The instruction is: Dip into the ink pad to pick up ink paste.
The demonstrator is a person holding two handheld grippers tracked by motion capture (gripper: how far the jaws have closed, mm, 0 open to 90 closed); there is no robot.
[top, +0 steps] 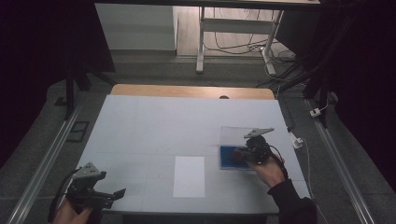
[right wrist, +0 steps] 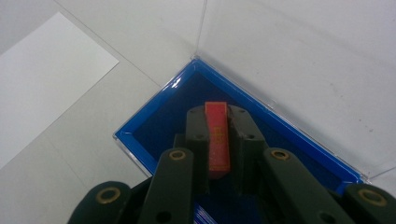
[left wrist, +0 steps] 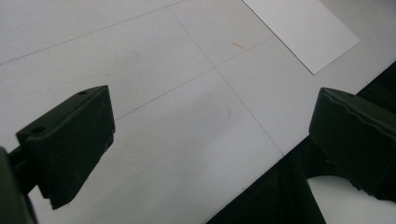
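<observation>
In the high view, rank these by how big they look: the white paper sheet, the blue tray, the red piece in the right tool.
1. White paper sheet: largest.
2. Blue tray: looks smaller, though the right tool hides part of it, so this is less sure.
3. Red piece: plainly smallest, a sliver between the jaws.

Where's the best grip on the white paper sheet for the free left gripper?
Take the white paper sheet by its near short edge, which lies close to the table's front edge. It lies flat, so probably slide it over that edge first, then pinch it from the front. The left gripper is open and nearby; the right gripper is shut on a red block.
</observation>
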